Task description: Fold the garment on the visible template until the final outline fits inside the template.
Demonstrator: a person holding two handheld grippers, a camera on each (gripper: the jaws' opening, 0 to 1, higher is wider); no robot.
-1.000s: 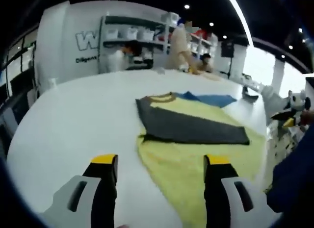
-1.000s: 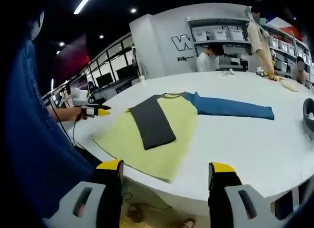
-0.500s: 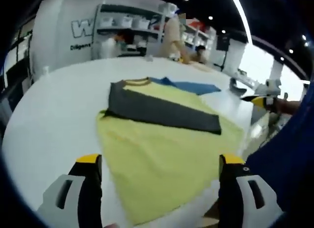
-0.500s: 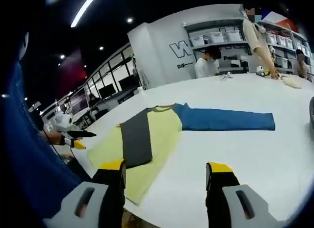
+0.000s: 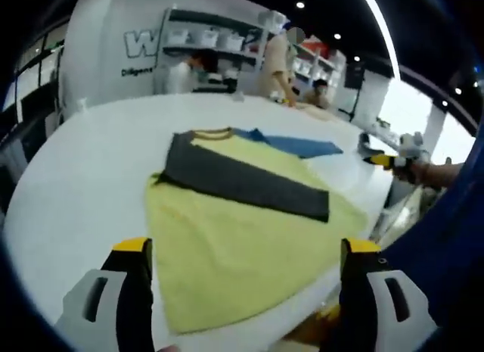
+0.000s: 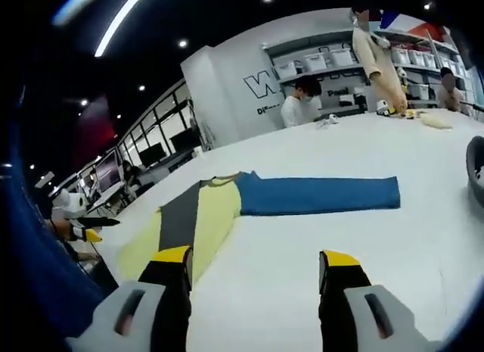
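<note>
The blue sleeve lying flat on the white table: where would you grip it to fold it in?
Probably the blue sleeve's free cuff end, approached from beyond it with the right tongs. It lies straight, stretched away from the yellow body, so that end should lift and swing inward.

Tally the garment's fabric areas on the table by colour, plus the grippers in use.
Yellow body: 1
Dark grey panel: 1
Blue sleeve: 1
Left gripper: 1
Right gripper: 1
Total: 5

L view faces garment (image 5: pixel 234 231) close from hem; R view (image 6: pixel 227 208) low, farther; both share it.
</note>
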